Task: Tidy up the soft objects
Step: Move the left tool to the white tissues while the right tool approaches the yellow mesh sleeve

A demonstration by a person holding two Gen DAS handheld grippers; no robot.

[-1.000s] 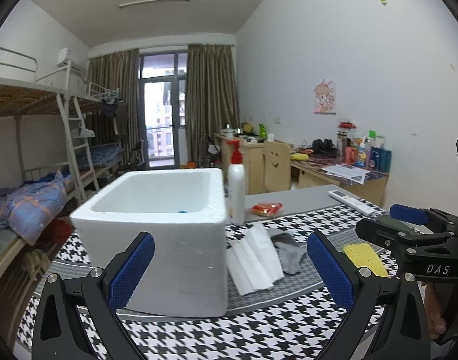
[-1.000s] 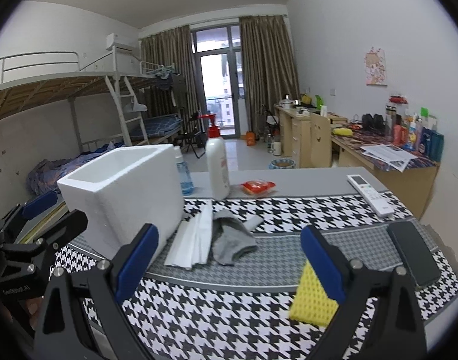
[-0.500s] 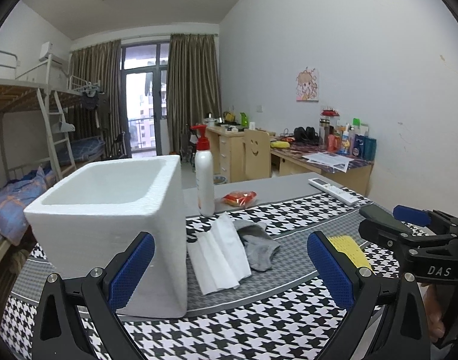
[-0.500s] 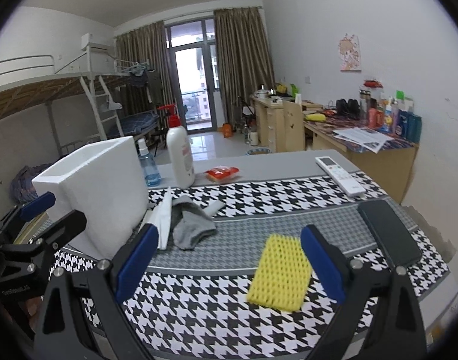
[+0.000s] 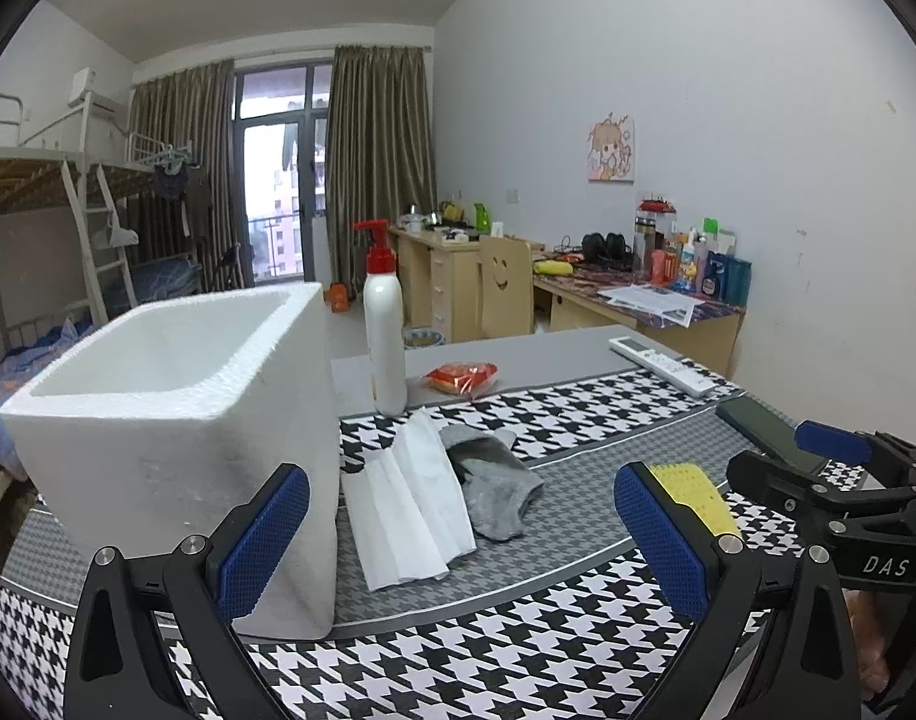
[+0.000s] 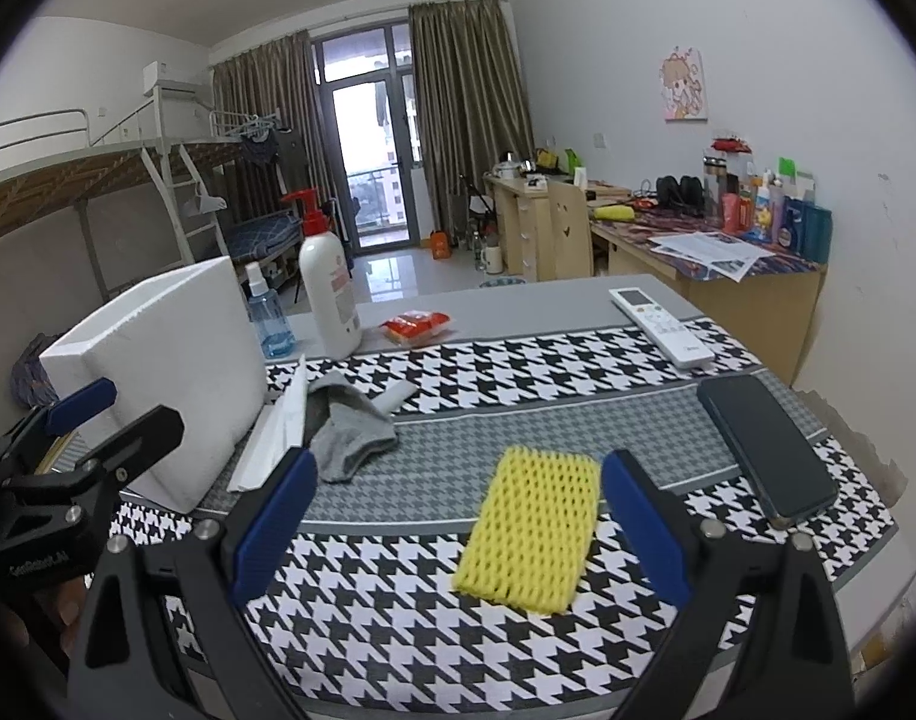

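Since a second ago both views have swung right, so the yellow foam net (image 6: 532,531) now lies between the wide-open, empty pads of the right gripper (image 6: 455,531) instead of hiding behind one finger. Well right of the white foam box (image 5: 176,426) on the houndstooth cloth (image 6: 398,630), its long axis runs roughly away from the camera, so it is nearer the right hand. Beside the box lie tissue (image 5: 407,510) and grey sock (image 5: 493,483), ahead of the left gripper (image 5: 460,531), also wide open and empty
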